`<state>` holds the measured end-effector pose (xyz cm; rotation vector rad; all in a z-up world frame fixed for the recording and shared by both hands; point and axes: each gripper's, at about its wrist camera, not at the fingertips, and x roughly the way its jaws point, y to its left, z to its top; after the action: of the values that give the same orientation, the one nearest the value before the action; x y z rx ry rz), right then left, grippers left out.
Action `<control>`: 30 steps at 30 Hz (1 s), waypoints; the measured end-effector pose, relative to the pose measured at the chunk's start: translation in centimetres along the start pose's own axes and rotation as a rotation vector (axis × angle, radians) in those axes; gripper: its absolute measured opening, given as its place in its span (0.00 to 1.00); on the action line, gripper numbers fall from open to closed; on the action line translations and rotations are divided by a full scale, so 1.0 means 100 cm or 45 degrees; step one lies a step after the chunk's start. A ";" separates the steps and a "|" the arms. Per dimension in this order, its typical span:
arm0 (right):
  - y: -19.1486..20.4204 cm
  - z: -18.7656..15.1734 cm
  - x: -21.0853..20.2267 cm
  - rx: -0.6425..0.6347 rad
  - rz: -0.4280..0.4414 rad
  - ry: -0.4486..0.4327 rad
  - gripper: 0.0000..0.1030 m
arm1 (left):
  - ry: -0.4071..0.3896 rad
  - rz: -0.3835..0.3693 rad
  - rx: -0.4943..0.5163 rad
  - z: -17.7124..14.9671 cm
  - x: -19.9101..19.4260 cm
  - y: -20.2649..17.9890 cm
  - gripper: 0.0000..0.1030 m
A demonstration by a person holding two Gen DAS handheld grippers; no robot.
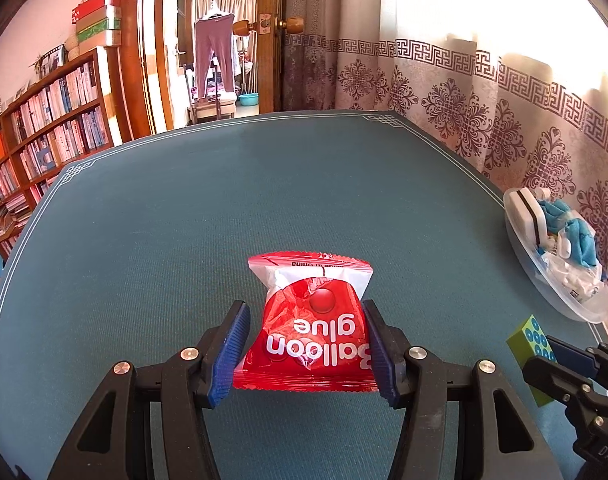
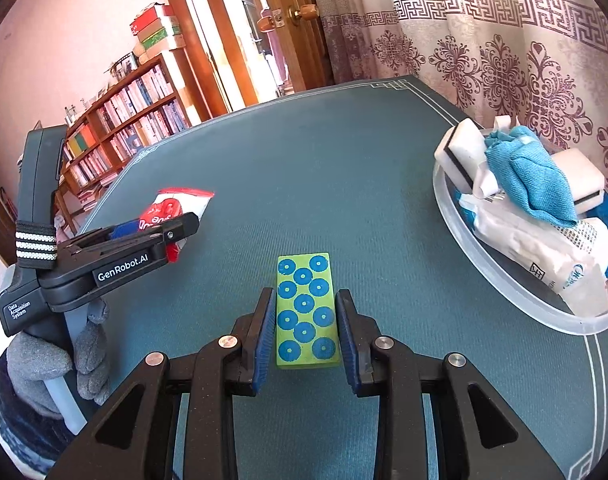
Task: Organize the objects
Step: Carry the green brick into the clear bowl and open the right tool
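A red and white "Balloon glue" packet (image 1: 312,328) lies on the blue-green table between the fingers of my left gripper (image 1: 306,354). The right pad touches its edge; a small gap shows at the left pad. The packet also shows in the right wrist view (image 2: 175,210), behind the left gripper (image 2: 135,248). A green block with blue circles (image 2: 307,312) lies flat between the fingers of my right gripper (image 2: 306,336), narrow gaps on both sides. The block also shows in the left wrist view (image 1: 532,344).
A clear plastic tray (image 2: 500,276) at the table's right edge holds white sponges, a blue cloth (image 2: 528,176) and white packets; it also shows in the left wrist view (image 1: 544,280). A curtain hangs behind it. A bookshelf (image 1: 43,132) and door stand beyond the far edge.
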<state>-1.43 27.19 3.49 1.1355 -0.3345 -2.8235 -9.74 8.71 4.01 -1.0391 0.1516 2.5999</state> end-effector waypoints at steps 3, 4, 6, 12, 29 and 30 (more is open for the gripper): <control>-0.008 -0.002 -0.006 0.017 -0.009 -0.008 0.30 | 0.004 -0.007 0.026 -0.002 -0.001 -0.008 0.57; -0.010 -0.004 -0.008 0.022 -0.012 -0.011 0.30 | 0.005 -0.009 0.038 -0.003 0.000 -0.012 0.57; -0.014 -0.006 -0.013 0.032 -0.019 -0.016 0.30 | 0.006 -0.011 0.068 -0.004 0.000 -0.019 0.57; -0.033 -0.010 -0.033 0.072 -0.036 -0.052 0.30 | 0.021 -0.004 0.103 -0.006 0.001 -0.029 0.57; -0.070 -0.005 -0.093 0.170 -0.075 -0.233 0.30 | 0.046 -0.117 0.113 -0.011 -0.015 -0.069 0.57; -0.073 -0.002 -0.095 0.178 -0.083 -0.247 0.30 | 0.046 -0.124 0.112 -0.011 -0.016 -0.072 0.57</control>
<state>5.66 35.71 8.06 0.9102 -0.5254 -3.0175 -5.49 14.77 4.48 -1.0359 0.2166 2.4654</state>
